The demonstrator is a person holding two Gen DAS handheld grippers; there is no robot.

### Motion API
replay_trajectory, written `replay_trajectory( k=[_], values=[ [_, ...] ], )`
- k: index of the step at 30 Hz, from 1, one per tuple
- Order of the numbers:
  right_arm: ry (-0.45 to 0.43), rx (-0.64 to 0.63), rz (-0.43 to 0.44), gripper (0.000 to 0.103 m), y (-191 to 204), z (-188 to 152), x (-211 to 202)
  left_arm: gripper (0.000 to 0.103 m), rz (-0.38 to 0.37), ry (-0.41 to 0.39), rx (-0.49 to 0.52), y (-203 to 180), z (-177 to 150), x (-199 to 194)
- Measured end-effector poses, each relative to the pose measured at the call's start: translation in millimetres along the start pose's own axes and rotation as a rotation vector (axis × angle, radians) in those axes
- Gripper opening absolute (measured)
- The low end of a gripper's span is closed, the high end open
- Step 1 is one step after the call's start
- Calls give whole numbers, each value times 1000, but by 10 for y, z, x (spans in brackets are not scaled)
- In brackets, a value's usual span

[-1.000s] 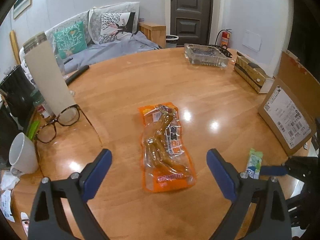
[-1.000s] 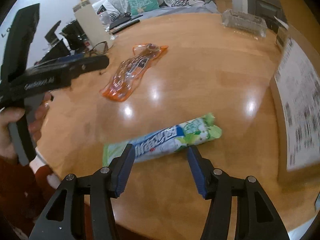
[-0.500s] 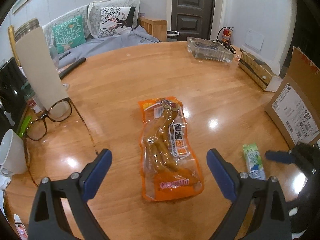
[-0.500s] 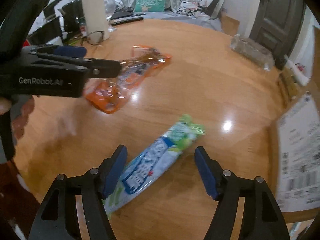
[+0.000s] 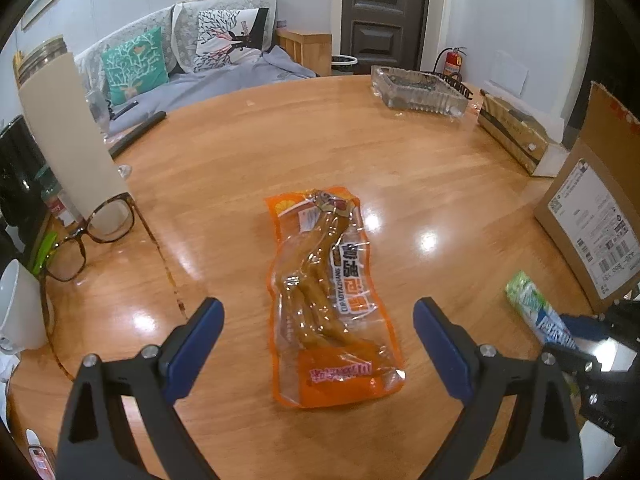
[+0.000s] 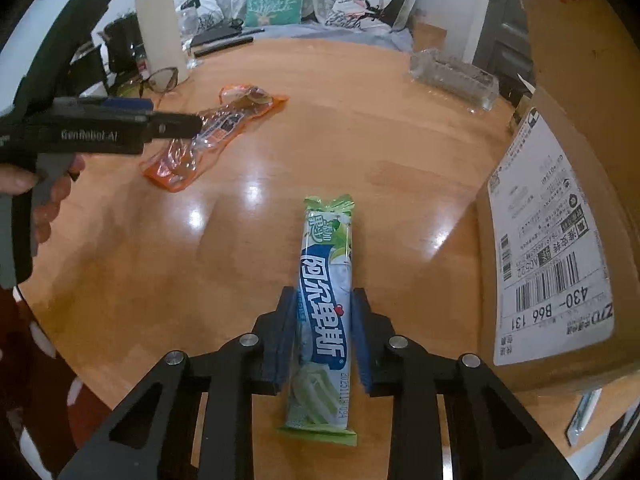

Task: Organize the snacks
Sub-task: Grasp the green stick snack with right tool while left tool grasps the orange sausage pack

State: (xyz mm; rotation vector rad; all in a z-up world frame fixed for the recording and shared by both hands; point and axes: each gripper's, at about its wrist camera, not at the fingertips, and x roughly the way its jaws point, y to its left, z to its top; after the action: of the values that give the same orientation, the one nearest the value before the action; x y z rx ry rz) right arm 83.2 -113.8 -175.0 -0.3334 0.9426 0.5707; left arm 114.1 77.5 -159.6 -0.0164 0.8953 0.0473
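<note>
An orange snack pouch (image 5: 328,300) lies flat on the round wooden table (image 5: 320,140). My left gripper (image 5: 318,316) is open, its jaws wide on either side of the pouch's near half, just above it. A long green and blue candy pack (image 6: 326,300) lies near the table's right edge. My right gripper (image 6: 325,304) is shut on the candy pack, blue pads against both its sides. The pack also shows at the right in the left wrist view (image 5: 536,312), and the pouch shows in the right wrist view (image 6: 212,132).
A cardboard box (image 6: 560,220) with a shipping label stands just right of the candy pack. A glass tray (image 5: 418,92) and a flat gold box (image 5: 516,136) sit at the back right. Glasses (image 5: 92,236), a white mug (image 5: 20,308) and a tall tumbler (image 5: 68,136) stand at the left.
My right gripper has turned in line with the candy pack and closed on it. My left gripper has moved slightly forward over the orange pouch, staying open.
</note>
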Motion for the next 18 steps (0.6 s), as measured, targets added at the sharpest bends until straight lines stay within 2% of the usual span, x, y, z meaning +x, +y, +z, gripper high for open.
replay_trajectory(
  k=[8, 10, 12, 18],
  values=[
    [-22, -1, 29, 22, 23, 344, 201, 94, 18, 33, -18, -10, 68, 242],
    [-21, -5, 32, 22, 25, 417, 261, 91, 29, 40, -28, -12, 88, 313],
    [-25, -9, 35, 22, 25, 479, 310, 82, 33, 49, -48, 10, 100, 380],
    [-25, -6, 59, 22, -14, 557, 394, 78, 24, 41, -29, -76, 149, 477]
  ],
)
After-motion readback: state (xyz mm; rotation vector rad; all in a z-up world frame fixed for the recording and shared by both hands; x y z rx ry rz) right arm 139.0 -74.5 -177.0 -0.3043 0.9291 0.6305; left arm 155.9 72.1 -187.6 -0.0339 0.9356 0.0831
